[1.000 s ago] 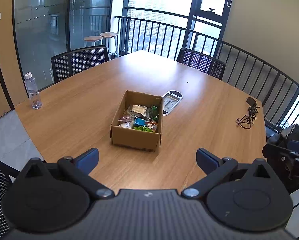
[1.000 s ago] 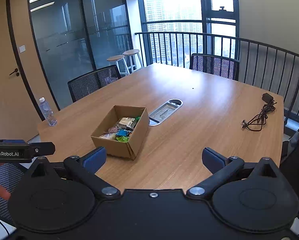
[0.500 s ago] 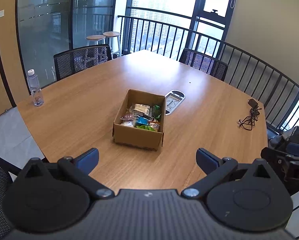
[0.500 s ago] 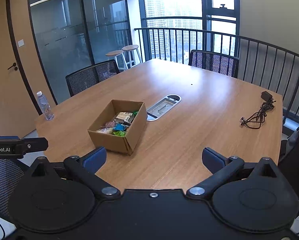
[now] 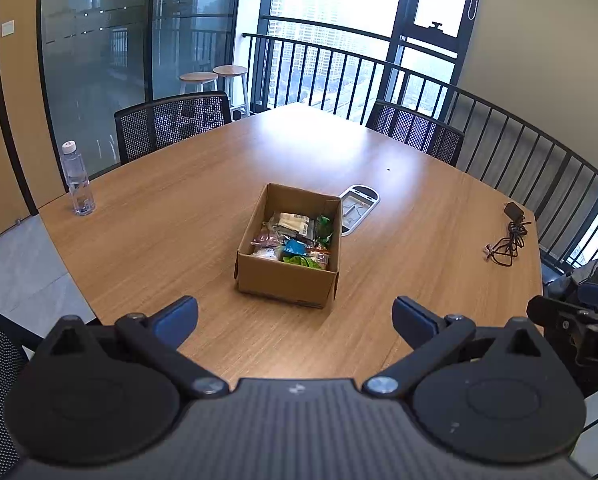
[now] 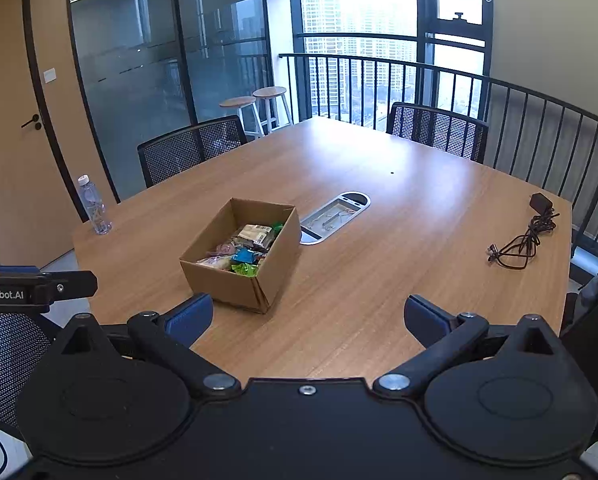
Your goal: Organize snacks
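An open cardboard box (image 5: 287, 280) sits mid-table, upright, holding mixed snack packets (image 5: 293, 236) (green, blue, pink, white).

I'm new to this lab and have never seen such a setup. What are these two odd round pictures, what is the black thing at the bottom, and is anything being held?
No robot here: a person holds a two-finger tool in each hand, each carrying a wide-angle camera that looks along its fingers. One picture comes from the left tool, the other from the right tool; the black shape is the tool itself. Both stand open and hold nothing. On the wooden table sits an open cardboard box with snack packets inside. Also there: a water bottle, a black cable and a silver hatch set in the tabletop.
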Motion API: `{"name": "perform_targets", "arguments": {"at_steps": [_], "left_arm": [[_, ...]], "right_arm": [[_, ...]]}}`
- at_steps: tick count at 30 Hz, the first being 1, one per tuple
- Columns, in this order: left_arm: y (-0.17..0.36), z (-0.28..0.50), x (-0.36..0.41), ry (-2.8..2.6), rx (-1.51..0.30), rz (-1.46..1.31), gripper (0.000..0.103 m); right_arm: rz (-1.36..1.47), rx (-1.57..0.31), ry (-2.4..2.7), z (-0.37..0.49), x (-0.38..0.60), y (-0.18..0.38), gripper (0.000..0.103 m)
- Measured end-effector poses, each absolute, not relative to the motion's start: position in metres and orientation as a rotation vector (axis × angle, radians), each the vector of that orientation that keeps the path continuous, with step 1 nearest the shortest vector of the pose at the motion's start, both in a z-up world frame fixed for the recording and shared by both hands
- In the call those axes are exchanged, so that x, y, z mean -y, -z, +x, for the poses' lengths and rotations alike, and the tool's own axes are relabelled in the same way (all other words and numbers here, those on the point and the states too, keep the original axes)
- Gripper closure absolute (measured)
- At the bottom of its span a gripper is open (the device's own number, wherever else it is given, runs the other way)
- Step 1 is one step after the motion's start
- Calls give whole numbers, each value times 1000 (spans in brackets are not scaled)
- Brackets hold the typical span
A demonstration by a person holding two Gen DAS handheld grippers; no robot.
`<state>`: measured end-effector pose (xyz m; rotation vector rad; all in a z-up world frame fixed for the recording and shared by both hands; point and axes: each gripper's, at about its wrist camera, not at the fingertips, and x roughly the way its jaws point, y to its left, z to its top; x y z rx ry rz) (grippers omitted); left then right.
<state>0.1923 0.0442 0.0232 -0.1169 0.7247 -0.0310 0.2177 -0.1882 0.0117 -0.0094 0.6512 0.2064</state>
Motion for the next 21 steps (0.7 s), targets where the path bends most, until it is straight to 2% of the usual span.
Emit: {"name": "perform_targets", "arguments": {"at_steps": [21], "left_arm": [[-25, 188, -49, 8, -706, -113, 0]], "right_arm": [[-55, -659, -240, 218, 176, -14, 0]]}}
